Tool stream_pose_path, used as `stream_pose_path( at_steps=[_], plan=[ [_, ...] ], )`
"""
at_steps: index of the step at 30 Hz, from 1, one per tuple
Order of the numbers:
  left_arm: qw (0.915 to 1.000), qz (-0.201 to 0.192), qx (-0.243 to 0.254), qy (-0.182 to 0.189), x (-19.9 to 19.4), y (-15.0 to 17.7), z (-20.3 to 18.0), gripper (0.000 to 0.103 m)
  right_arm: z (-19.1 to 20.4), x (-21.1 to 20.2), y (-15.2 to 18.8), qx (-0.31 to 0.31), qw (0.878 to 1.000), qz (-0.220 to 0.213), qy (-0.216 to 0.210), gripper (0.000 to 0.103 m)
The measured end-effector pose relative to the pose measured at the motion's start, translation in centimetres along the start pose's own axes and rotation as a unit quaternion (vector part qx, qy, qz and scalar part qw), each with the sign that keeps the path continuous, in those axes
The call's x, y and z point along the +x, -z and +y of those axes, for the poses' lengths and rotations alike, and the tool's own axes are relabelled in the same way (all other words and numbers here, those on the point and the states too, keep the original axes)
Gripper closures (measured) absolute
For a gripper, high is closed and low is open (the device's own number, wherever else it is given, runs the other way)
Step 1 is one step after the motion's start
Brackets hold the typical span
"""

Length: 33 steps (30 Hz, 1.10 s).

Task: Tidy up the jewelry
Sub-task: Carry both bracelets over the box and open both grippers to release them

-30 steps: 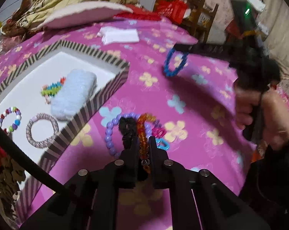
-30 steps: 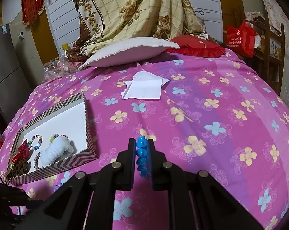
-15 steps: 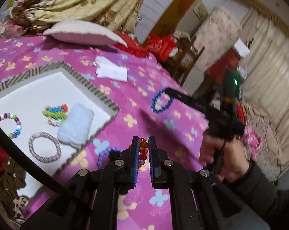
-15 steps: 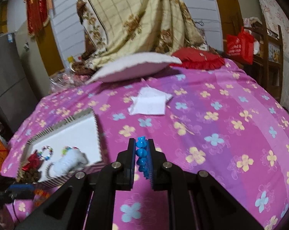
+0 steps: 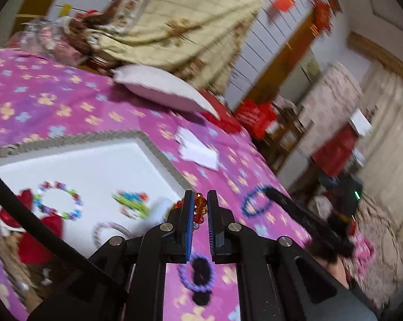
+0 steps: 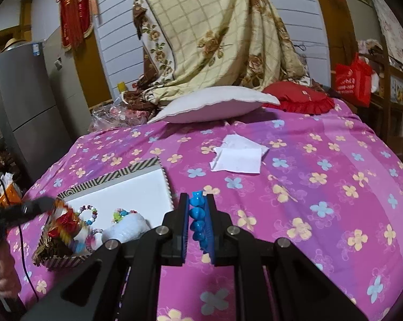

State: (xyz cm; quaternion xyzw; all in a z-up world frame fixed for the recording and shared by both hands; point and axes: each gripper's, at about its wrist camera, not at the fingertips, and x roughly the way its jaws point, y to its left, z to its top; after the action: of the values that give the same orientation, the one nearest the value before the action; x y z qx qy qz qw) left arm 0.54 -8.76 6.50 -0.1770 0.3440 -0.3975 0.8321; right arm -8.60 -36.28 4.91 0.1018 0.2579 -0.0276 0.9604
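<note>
Left gripper [image 5: 200, 208] raised over the tray's [image 5: 158, 152] right edge, tilted down, pinching amber beads [image 5: 199, 207] — right gripper [image 6: 197, 208] above the bed [image 6: 295, 187], angled down, clamping blue beads [image 6: 197, 214].

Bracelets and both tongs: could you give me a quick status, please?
Left tongs shut on amber bracelet. Right tongs shut on blue bracelet. Tray unobstructed.

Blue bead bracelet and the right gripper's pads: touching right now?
Touching. The right wrist view shows the blue bead bracelet pinched in the right gripper, beads pressed against both pads with no gap.
</note>
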Motion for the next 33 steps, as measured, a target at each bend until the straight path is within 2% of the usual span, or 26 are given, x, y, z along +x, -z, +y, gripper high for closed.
stream_pose_path(
  at_steps=[7,14,19,25,27,31,33],
  plan=[
    [0.9983,-0.018,-0.044,-0.034,0.5,-2.2,4.2,0.103,2.8,1.2,-0.5,-0.014,0.999,-0.007,-0.029,0.091],
    [0.9961,-0.024,-0.063,-0.056,1.6,-3.1,6.6,0.103,6.3,4.4,-1.5,-0.031,0.998,0.004,-0.052,0.091],
    [0.9939,-0.010,-0.085,-0.068,4.6,-4.2,8.9,0.103,8.4,8.9,-2.0,-0.032,0.997,0.036,-0.065,0.092],
    [0.9943,-0.010,-0.087,-0.061,5.5,-4.5,8.7,0.103,9.4,14.0,-2.2,-0.019,0.995,0.076,-0.067,0.092],
    [0.9927,-0.007,-0.094,-0.075,5.5,-4.4,9.2,0.103,9.4,15.6,-2.4,-0.001,0.993,0.090,-0.081,0.092],
    [0.9841,0.016,-0.120,-0.130,6.2,-3.6,11.5,0.103,8.9,18.6,-1.7,0.039,0.986,0.121,-0.105,0.092],
    [0.9803,0.023,-0.129,-0.147,6.4,-3.4,12.2,0.103,8.4,19.5,-1.1,0.048,0.986,0.135,-0.087,0.092]
  ],
)
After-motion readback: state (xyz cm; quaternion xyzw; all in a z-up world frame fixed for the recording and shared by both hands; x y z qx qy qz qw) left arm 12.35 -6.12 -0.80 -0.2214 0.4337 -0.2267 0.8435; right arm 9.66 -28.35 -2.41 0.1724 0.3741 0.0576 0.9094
